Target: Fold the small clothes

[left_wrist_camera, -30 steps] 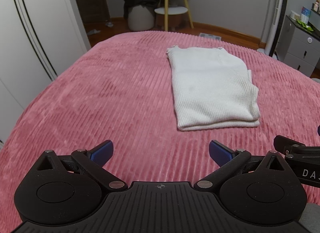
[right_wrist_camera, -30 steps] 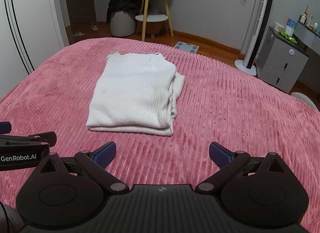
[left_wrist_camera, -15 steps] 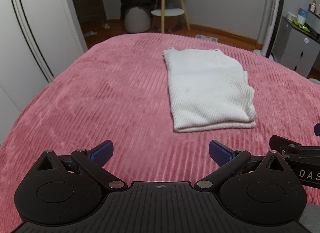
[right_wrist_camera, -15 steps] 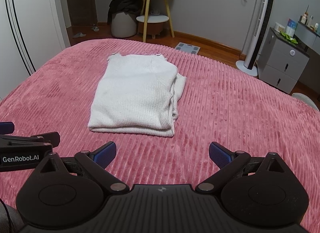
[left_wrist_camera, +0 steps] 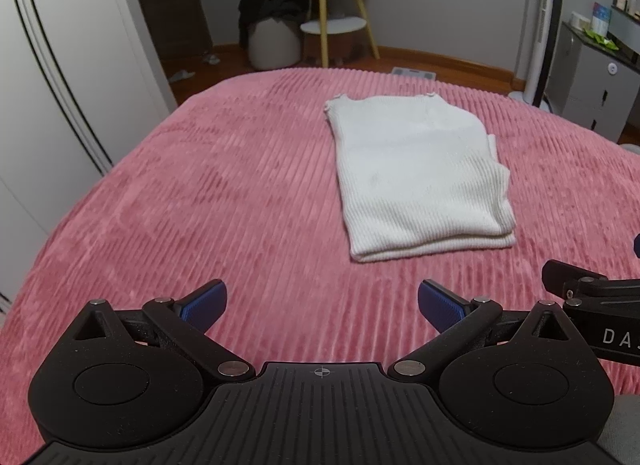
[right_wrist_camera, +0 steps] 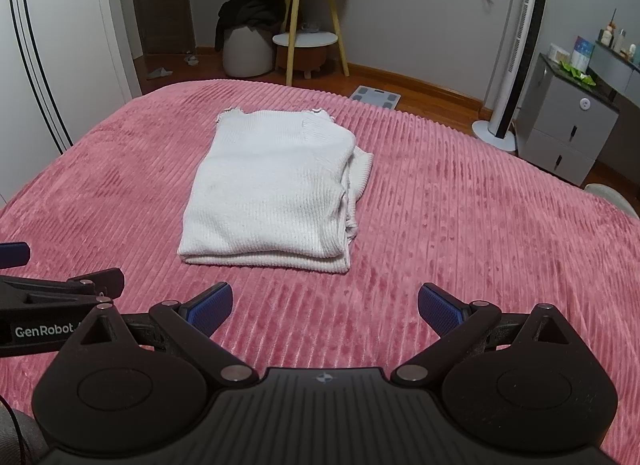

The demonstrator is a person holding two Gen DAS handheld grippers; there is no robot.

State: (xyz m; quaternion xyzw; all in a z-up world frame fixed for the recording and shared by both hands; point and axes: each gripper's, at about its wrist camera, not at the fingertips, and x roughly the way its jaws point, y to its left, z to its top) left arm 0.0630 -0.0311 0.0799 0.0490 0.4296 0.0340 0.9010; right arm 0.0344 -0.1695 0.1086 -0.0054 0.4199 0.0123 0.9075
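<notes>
The white knit top (left_wrist_camera: 420, 181) lies folded into a flat rectangle on the pink ribbed bedspread (left_wrist_camera: 224, 201). Its folded edge faces the cameras, with two layers visible along that edge. In the right wrist view the top (right_wrist_camera: 272, 193) sits left of centre, and a loose layer protrudes from its right side.

Left tongs (left_wrist_camera: 322, 305): spread wide apart, holding nothing. Both blue pads (left_wrist_camera: 204, 307) are clear of the fabric and sit above bare bedspread, short of the near edge of the top. The top lies ahead and to the right of these tongs.

Right tongs (right_wrist_camera: 324, 305): spread wide apart, holding nothing. The blue pads (right_wrist_camera: 440, 309) are likewise clear of the fabric, above the bedspread (right_wrist_camera: 460, 225). The top lies ahead and slightly to the left.

The two tools are side by side: part of the right tool appears at the right edge of the left wrist view, and part of the left tool, marked "GenRobot", appears at the left edge of the right wrist view.

Beyond the bed stand a wooden side table (right_wrist_camera: 310, 25), a pale round stool with dark clothing on it (right_wrist_camera: 244, 49), a tower fan (right_wrist_camera: 516, 53) and a grey cabinet (right_wrist_camera: 568, 121). A bathroom scale (right_wrist_camera: 376, 97) lies on the floor.
</notes>
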